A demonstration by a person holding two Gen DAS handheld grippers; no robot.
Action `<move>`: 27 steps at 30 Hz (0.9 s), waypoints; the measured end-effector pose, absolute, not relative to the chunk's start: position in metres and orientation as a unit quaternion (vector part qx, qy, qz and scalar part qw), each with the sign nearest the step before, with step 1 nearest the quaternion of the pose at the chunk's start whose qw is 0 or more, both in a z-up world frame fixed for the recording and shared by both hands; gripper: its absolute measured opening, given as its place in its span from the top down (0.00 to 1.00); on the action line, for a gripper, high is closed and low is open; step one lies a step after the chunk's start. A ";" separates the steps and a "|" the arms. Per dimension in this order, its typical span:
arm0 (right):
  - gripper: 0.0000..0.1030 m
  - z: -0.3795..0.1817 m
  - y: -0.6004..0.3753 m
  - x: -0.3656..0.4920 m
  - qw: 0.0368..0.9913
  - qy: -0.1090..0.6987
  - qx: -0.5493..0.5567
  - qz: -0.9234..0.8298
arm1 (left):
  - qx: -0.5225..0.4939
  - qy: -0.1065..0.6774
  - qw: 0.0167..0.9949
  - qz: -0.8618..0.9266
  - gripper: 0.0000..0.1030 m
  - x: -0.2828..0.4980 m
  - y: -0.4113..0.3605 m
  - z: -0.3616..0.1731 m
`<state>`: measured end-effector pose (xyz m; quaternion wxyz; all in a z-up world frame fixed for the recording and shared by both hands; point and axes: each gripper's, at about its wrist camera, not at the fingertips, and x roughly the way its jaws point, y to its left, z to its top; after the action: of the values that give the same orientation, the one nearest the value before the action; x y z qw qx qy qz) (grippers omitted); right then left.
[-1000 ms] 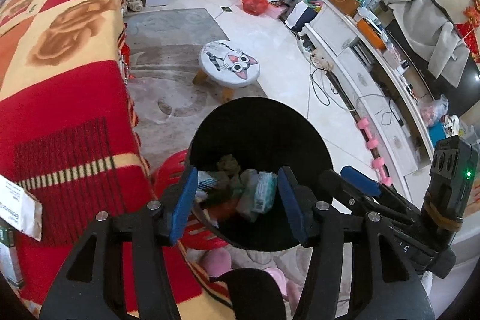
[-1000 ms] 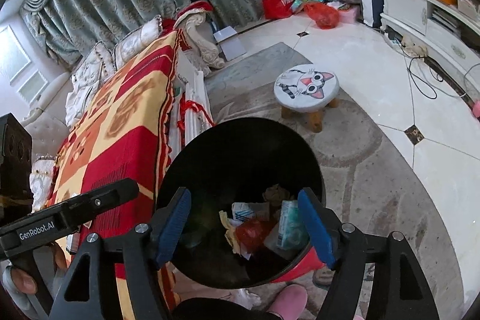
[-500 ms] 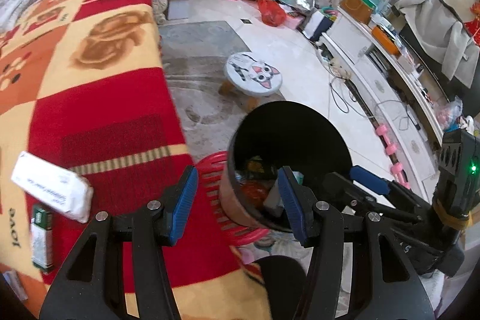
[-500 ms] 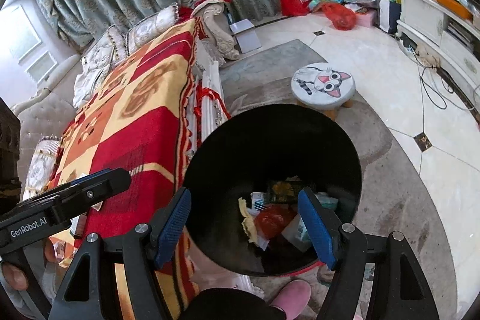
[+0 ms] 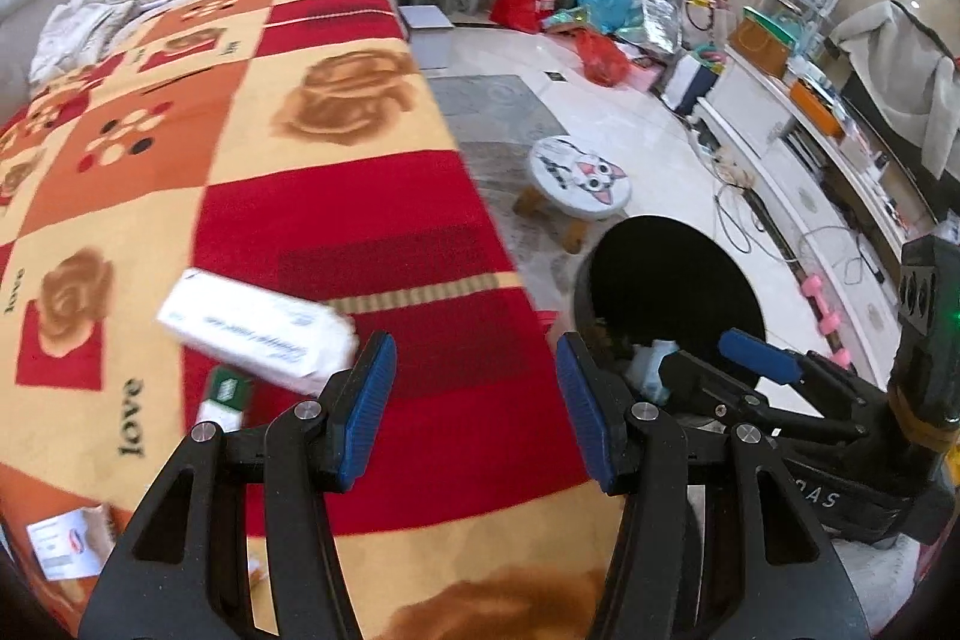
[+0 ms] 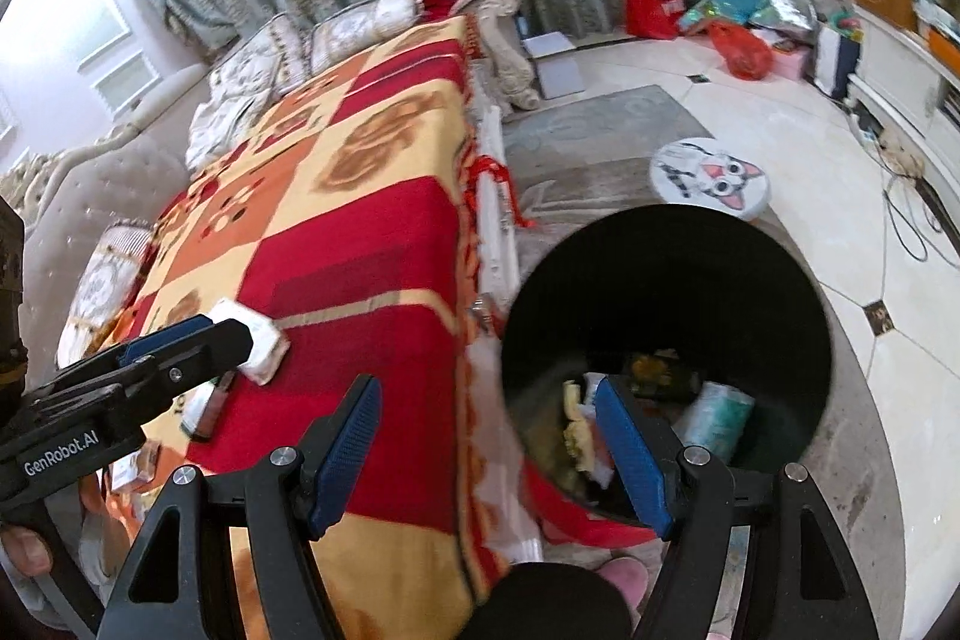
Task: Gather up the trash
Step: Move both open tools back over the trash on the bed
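Tissue pack (image 5: 258,340) lies crosswise, just ahead-left of the open, empty left tongs (image 5: 474,403); right tongs (image 6: 489,454) gape empty too, farther off.

Small packets (image 5: 66,544) at the blanket's lower-left edge are cut off, unreadable.

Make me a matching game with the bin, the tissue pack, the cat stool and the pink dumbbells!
Things:
1. bin
2. tissue pack
3. cat stool
4. pink dumbbells

Places or looks:
A. lying on the red and yellow blanket
B. black, with trash inside
C. on the floor beside the long white cabinet
D. round, standing on the grey rug

Pairs: 1-B, 2-A, 3-D, 4-C
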<state>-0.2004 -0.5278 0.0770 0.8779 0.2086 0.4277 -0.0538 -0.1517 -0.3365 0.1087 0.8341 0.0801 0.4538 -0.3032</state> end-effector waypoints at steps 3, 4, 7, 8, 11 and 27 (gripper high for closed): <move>0.31 0.078 -0.511 -0.192 0.879 0.431 0.201 -0.041 | 0.079 0.456 0.838 -0.290 0.48 -0.149 -0.317 0.107; 0.31 0.078 -0.506 -0.190 0.879 0.432 0.198 -0.036 | 0.079 0.457 0.839 -0.286 0.48 -0.148 -0.313 0.107; 0.30 0.078 -0.488 -0.183 0.879 0.438 0.189 -0.021 | 0.076 0.459 0.841 -0.275 0.48 -0.147 -0.294 0.106; 0.30 0.078 -0.482 -0.181 0.878 0.440 0.185 -0.015 | 0.075 0.460 0.843 -0.270 0.48 -0.146 -0.285 0.106; 0.30 0.076 -0.464 -0.173 0.877 0.447 0.176 0.002 | 0.074 0.462 0.845 -0.258 0.48 -0.144 -0.264 0.107; 0.30 0.066 -0.368 -0.140 0.863 0.482 0.121 0.094 | 0.051 0.475 0.860 -0.176 0.48 -0.134 -0.139 0.104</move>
<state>-0.1398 -0.3678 0.0657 0.8628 0.1213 0.4816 0.0944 -0.1340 -0.1393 0.1043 0.8604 0.0513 0.4754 -0.1761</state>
